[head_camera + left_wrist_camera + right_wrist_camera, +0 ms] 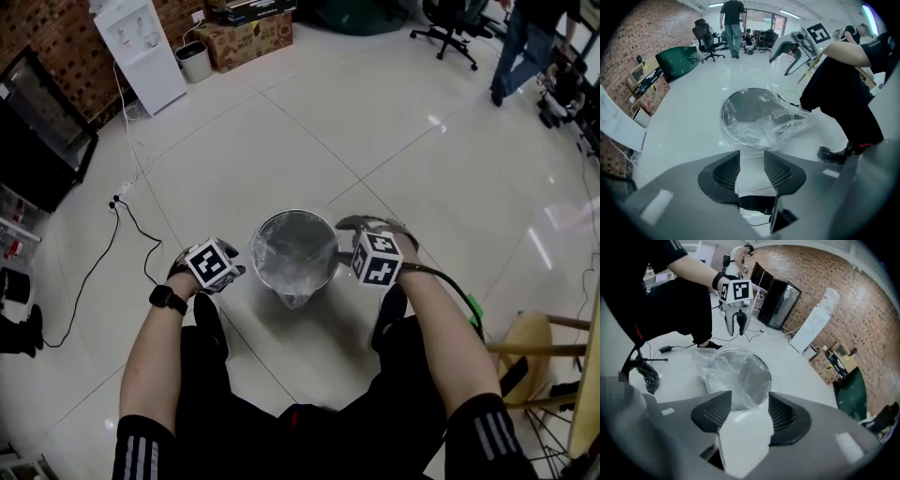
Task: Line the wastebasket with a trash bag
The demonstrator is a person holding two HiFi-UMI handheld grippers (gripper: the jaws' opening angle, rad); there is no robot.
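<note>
A round metal wastebasket (259,236) stands on the tiled floor right in front of the person's feet. A clear trash bag (296,292) lies inside it and spills over the near rim. My left gripper (221,277) hangs just left of the basket, pointing down, jaws open with only floor between them (752,164). My right gripper (354,231) hovers at the basket's right rim, open wide (749,401). In the right gripper view a loose fold of the bag (740,399) reaches toward the gap, unpinched. Each gripper shows in the other's view (783,63) (737,329).
A black cable (103,262) runs over the floor at the left. A wooden stool (525,342) stands close on the right. Farther back are a white water dispenser (141,47), a small bin (195,61), a cardboard box (248,37), an office chair (450,23) and a walking person (525,37).
</note>
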